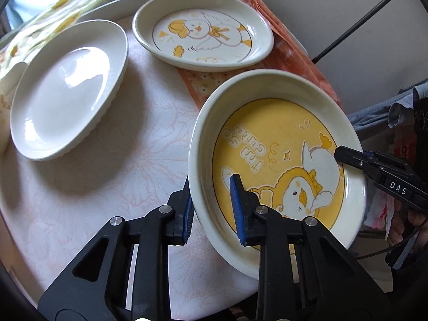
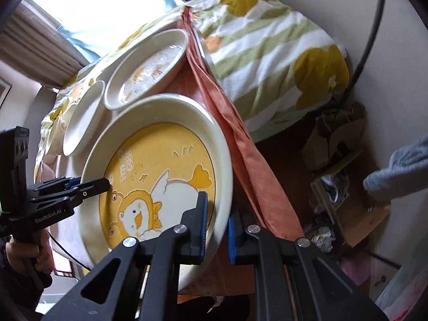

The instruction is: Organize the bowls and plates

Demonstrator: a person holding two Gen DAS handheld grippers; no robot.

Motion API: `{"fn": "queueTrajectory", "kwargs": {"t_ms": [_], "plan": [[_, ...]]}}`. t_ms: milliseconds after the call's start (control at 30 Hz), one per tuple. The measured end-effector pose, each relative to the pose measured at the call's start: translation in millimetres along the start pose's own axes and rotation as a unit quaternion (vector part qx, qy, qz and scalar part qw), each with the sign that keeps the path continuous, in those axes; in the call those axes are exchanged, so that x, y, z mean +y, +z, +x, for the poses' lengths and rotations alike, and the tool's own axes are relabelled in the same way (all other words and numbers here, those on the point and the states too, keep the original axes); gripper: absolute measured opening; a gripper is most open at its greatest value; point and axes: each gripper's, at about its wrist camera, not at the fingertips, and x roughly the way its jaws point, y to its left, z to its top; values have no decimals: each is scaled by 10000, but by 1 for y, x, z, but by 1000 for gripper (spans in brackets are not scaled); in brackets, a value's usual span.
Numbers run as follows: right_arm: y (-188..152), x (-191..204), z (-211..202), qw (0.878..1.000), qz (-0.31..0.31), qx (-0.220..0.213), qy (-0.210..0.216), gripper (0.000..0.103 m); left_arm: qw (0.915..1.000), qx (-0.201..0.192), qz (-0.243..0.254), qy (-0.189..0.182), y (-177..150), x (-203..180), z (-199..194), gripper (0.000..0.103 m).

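Both grippers clamp the yellow plate (image 1: 278, 171) by opposite rims: the left gripper (image 1: 214, 208) on its near-left rim, the right gripper (image 2: 216, 230) across from it. The white plate (image 1: 69, 88) lies left of the yellow plate, the duck plate (image 1: 203, 29) beyond it, on the counter (image 1: 128, 165).

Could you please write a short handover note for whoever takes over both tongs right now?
Left tongs: shut on the near-left rim of the yellow duck plate.
Right tongs: shut on the opposite rim of the same plate; one finger inside, one outside.
The plate sits at the table's near right corner, partly over the orange cloth.
Plain white plate lies at left on the table; white duck plate lies behind, on the cloth.
Done: two-handed grip on the yellow plate.
Left: nothing is stacked yet; probably lift it and stack the plates together.
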Motion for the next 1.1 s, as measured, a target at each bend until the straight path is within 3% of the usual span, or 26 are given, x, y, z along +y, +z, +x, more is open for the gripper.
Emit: {"fn": "queueTrajectory", "kwargs": {"t_ms": [333, 667, 900, 1100], "plan": [[8, 46, -17, 9972, -717, -148, 129, 13, 9956, -737, -529, 227, -19, 27, -69, 22], [2, 149, -20, 9832, -1761, -204, 434, 13, 9830, -1180, -1272, 605, -91, 111, -133, 22], [-19, 214, 23, 9756, -2085, 86, 674, 13, 9761, -1138, -1640, 855, -138, 172, -140, 22], [-38, 247, 68, 9710, -2280, 77, 716, 13, 9719, -1143, -1846, 913, -164, 211, -113, 22]]}}
